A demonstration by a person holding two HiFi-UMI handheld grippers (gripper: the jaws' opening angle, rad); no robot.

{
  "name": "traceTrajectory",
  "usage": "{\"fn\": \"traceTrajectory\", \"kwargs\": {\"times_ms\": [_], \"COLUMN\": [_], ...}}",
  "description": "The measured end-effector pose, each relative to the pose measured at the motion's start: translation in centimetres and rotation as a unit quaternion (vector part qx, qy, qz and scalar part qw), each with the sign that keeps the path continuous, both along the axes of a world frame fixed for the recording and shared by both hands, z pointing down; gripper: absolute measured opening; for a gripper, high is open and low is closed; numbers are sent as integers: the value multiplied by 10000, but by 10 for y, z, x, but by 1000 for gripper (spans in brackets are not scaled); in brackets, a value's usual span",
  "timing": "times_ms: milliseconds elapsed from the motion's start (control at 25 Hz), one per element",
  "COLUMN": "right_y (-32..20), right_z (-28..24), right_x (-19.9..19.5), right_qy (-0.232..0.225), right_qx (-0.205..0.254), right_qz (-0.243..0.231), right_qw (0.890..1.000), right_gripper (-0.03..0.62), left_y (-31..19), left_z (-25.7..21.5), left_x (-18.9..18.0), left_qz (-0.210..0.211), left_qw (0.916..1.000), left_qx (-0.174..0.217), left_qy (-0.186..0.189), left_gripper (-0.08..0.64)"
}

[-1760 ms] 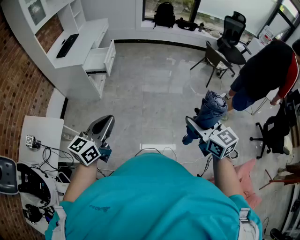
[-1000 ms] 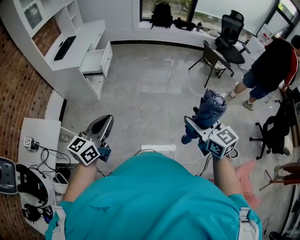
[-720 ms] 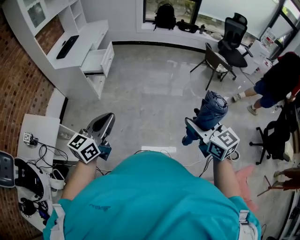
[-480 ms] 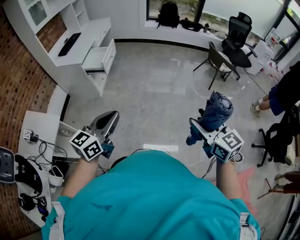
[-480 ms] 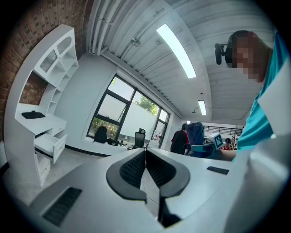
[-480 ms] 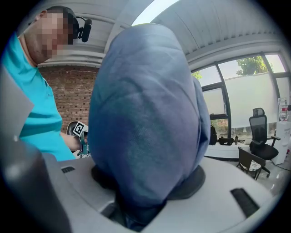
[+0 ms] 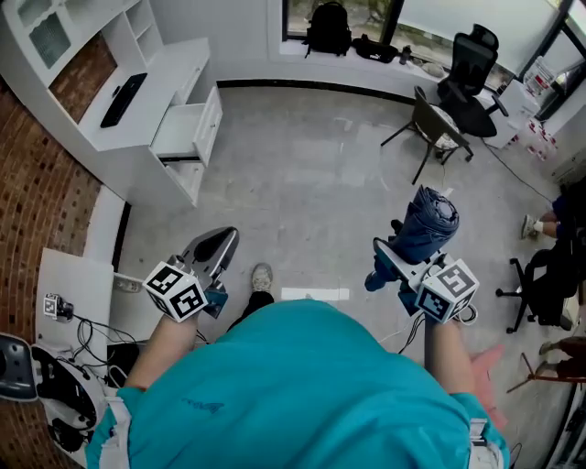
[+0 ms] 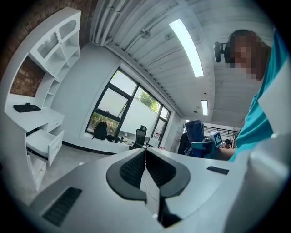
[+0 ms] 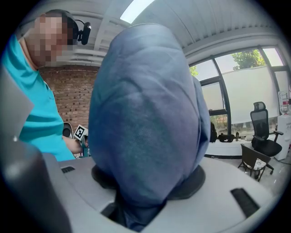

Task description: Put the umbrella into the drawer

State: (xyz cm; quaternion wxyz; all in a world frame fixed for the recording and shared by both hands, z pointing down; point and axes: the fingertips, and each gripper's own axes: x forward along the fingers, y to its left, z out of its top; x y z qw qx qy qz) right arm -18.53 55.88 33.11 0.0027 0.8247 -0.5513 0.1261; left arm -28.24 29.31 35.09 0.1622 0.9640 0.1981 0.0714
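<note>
Two grippers logged. Head view: we see right gripper [image 7: 392,249] clamped on the folded blue umbrella [image 7: 428,223], well apart from the open drawer [image 7: 186,128]. Only the left gripper view shows left gripper [image 8: 144,154] pressed together, empty.

Premises: an office. A white built-in desk [image 7: 156,82] under white shelving [image 7: 50,32] carries a keyboard [image 7: 121,99], with one drawer [image 7: 188,133] standing open. Swivel chairs [image 7: 472,78] stand on a polished grey floor [image 7: 302,183] near large windows [image 7: 430,18]. A side table [image 7: 73,275] holds cabled electronic equipment. One wall is brick [image 7: 41,192].
</note>
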Motion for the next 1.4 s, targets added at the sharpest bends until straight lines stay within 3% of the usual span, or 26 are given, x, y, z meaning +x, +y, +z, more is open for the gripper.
{"fn": "traceTrajectory", "kwargs": {"times_ms": [120,280,600,1000,1160,1400], "right_y": [-51,-126,-228,-267,-273,-279], "right_z": [-1,-12,-44,-32,-31,-41], "right_x": [52,124,238,381,469,595], "right_qy": [36,-237,-132,-168,-115,-3], "right_qx": [68,263,296,335,465,298], "right_qz": [110,285,253,-62,-417,-989], "right_qw": [9999,9990,9992,9993,9980,9947], "right_gripper": [242,242,244,244,244,244], "left_y": [-52,-125,-233,-270,-267,-253], "left_z": [9,-2,-25,-15,-18,-30], "left_x": [60,140,253,359,425,536], "left_qz": [143,303,234,-153,-500,-1028], "left_qw": [9999,9994,9996,9998,9987,9946], "left_qx": [-3,-143,-171,-74,27,-99], "left_qy": [17,-42,55,-39,91,123], "left_gripper": [17,17,17,17,17,17]}}
